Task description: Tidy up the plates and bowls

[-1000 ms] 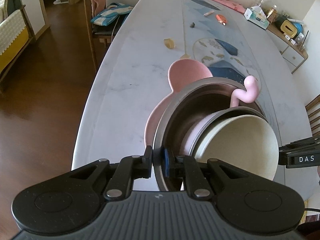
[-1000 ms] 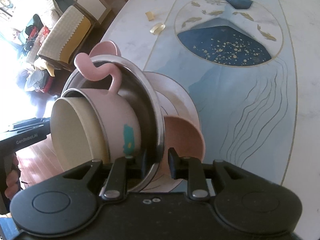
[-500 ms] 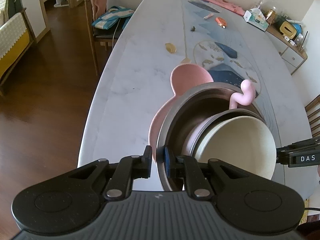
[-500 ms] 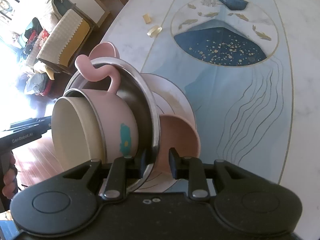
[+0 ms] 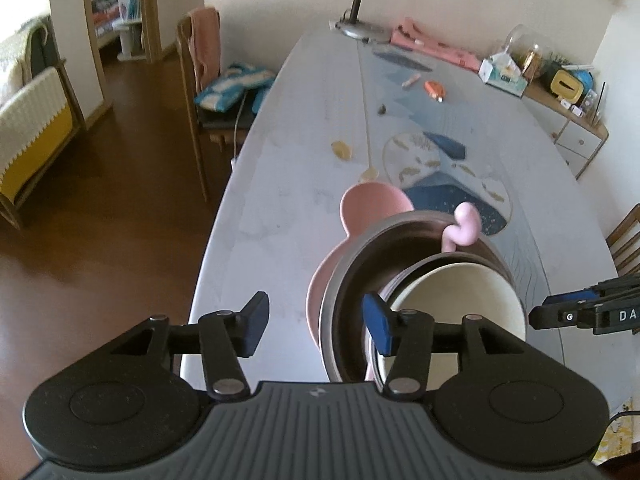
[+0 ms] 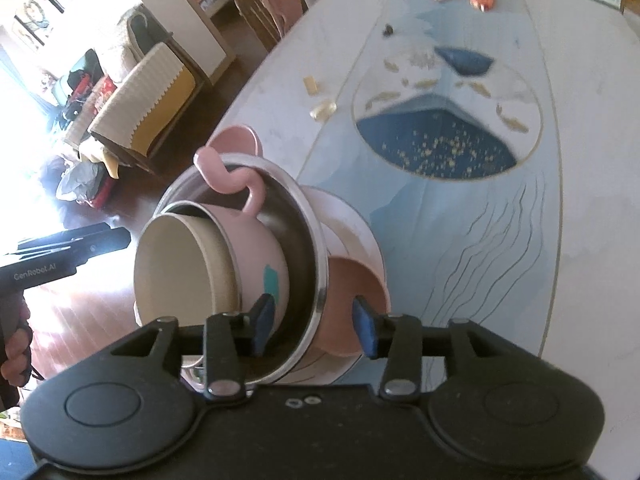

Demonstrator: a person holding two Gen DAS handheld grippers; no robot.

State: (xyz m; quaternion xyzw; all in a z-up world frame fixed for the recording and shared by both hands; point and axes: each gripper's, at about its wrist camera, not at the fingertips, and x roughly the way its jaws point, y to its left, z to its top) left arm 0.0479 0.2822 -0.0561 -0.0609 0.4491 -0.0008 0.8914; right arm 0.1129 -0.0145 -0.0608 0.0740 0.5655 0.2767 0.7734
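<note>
A stack of dishes stands at the near end of the table. A steel bowl (image 5: 348, 280) (image 6: 304, 240) sits on a pink eared plate (image 5: 372, 204) (image 6: 240, 138). Inside it lies a pink bowl with a curled handle (image 5: 464, 224) (image 6: 228, 176), holding a cream bowl (image 5: 452, 300) (image 6: 180, 268). My left gripper (image 5: 316, 322) is open, its fingers either side of the steel rim. My right gripper (image 6: 312, 322) is open astride the rim on the opposite side.
The long marble table (image 5: 304, 128) carries an orange item (image 5: 434, 88), a tissue box (image 5: 502, 76) and a desk lamp (image 5: 360, 28) at the far end. A chair (image 5: 216, 92) stands on the left. A brown floor lies beyond the table's left edge.
Both grippers have opened and let go of the steel bowl's rim. The stack has come to rest on the table and both cameras have pulled back slightly.
</note>
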